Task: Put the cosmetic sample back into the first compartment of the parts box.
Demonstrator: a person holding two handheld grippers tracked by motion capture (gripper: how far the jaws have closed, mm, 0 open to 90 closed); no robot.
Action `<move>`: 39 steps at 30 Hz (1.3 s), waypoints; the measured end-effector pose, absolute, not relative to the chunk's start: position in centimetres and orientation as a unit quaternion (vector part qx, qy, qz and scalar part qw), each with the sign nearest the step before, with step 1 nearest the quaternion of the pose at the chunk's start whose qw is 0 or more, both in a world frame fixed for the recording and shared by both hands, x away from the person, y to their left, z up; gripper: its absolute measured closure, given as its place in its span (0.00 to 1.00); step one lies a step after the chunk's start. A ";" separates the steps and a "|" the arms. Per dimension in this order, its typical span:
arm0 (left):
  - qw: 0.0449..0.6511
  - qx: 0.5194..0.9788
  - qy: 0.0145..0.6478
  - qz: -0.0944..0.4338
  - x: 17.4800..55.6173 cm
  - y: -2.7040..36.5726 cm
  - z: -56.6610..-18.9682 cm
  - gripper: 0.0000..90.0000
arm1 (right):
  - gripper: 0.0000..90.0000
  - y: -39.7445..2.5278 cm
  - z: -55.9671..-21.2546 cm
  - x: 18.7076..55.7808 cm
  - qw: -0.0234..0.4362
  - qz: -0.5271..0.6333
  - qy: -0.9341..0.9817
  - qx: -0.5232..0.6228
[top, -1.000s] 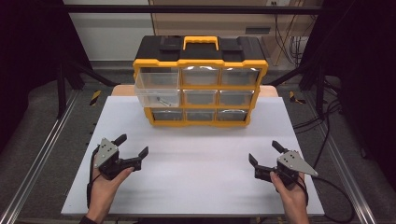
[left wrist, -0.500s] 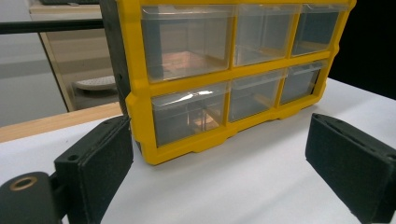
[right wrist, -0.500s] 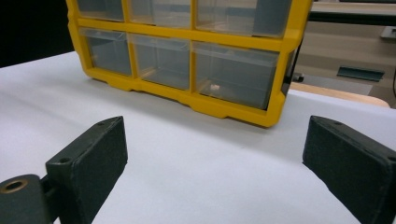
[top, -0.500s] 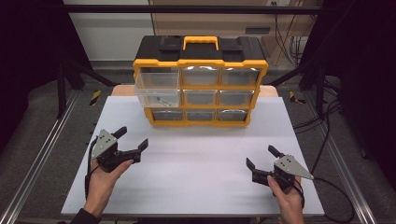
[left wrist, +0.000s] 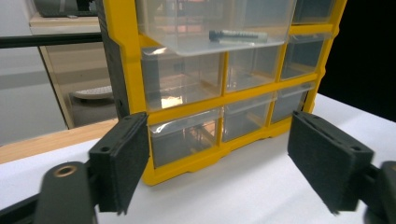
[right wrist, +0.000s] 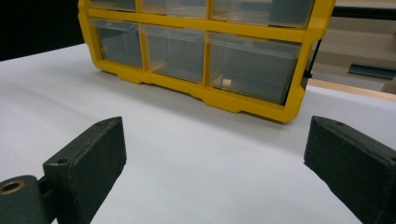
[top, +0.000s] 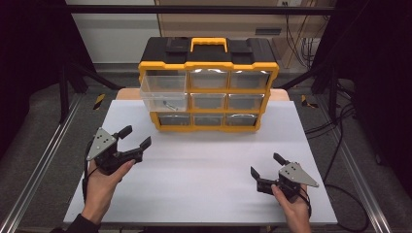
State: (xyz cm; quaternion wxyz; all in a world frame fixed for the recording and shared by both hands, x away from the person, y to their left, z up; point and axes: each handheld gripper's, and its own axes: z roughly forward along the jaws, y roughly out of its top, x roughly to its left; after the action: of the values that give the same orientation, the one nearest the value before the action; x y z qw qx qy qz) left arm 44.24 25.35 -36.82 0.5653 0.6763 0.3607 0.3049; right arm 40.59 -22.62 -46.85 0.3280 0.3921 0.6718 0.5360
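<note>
Left gripper (top: pixel 132 138) raised, jaws apart

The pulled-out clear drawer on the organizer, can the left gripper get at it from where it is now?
Probably yes. The left gripper is open and holds nothing, bare table lies between it and the organizer, and the clear drawer juts out on that side.

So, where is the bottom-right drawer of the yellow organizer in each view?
High view: bottom-right drawer, right end of the lowest row.
Left gripper view: the drawer is right of centre, above the right jaw.
Right gripper view: the drawer is at upper right.
Shared landmark: yellow frame.
</note>
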 end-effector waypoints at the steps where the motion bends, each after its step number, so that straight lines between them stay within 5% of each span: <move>1: 0.565 0.676 0.360 0.306 44.2 25.3 -36.6 0.26 | 0.06 -22.5 -46.9 40.6 0.327 0.536 0.672 0.392; 39: 0.556 0.673 0.365 0.325 43.5 24.1 -32.1 0.88 | 0.06 -21.5 -47.3 40.2 0.338 0.545 0.681 0.354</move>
State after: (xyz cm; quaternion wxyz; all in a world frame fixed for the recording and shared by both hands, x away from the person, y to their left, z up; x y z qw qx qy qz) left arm 43.50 24.08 -32.06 0.5556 0.6727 0.3647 0.3253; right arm 40.16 -21.55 -47.32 0.3378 0.3536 0.6806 0.5455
